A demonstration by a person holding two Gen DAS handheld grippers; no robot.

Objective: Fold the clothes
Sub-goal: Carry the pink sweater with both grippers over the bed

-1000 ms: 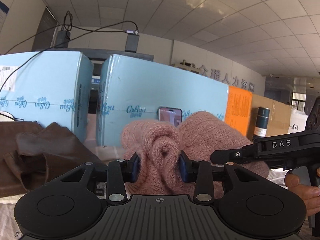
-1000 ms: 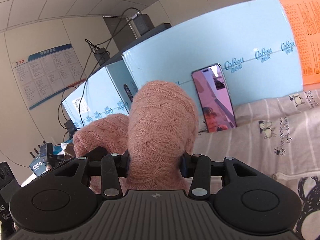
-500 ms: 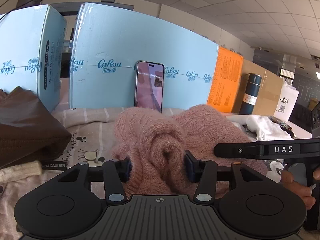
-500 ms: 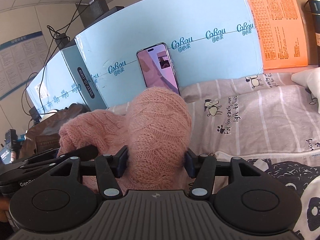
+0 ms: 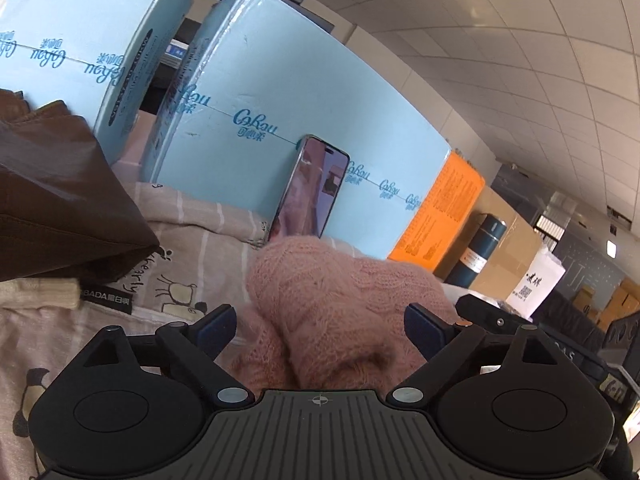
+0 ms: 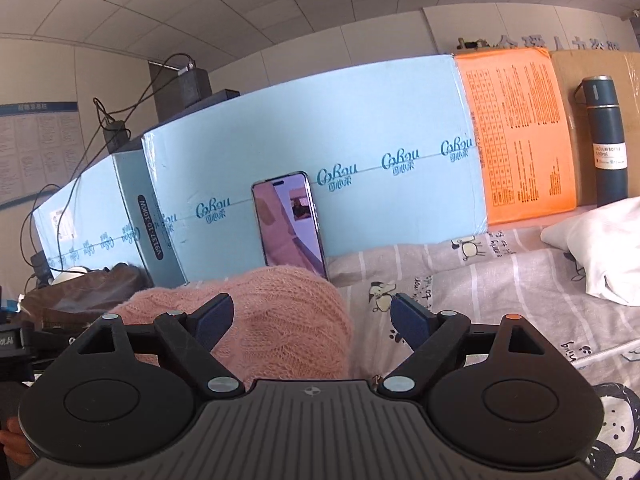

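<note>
A pink knitted sweater (image 5: 332,300) lies bunched on the striped bed sheet (image 5: 192,216). My left gripper (image 5: 320,326) is open, its jaws spread wide on either side of the sweater without gripping it. In the right wrist view the same sweater (image 6: 280,312) sits between and left of the jaws. My right gripper (image 6: 312,318) is open too, with its right finger (image 6: 408,320) clear of the knit. The other gripper's black body shows at the right edge of the left wrist view (image 5: 560,344).
Light blue cartons (image 6: 340,168) stand along the back with a phone (image 6: 290,224) leaning on them. An orange sheet (image 6: 520,132) and a dark flask (image 6: 606,140) are at back right. A brown garment (image 5: 52,200) lies left, a white one (image 6: 600,256) right.
Both grippers have opened and let go of the pink sweater, which was pinched in each and held up. It has dropped lower, onto the sheet.
</note>
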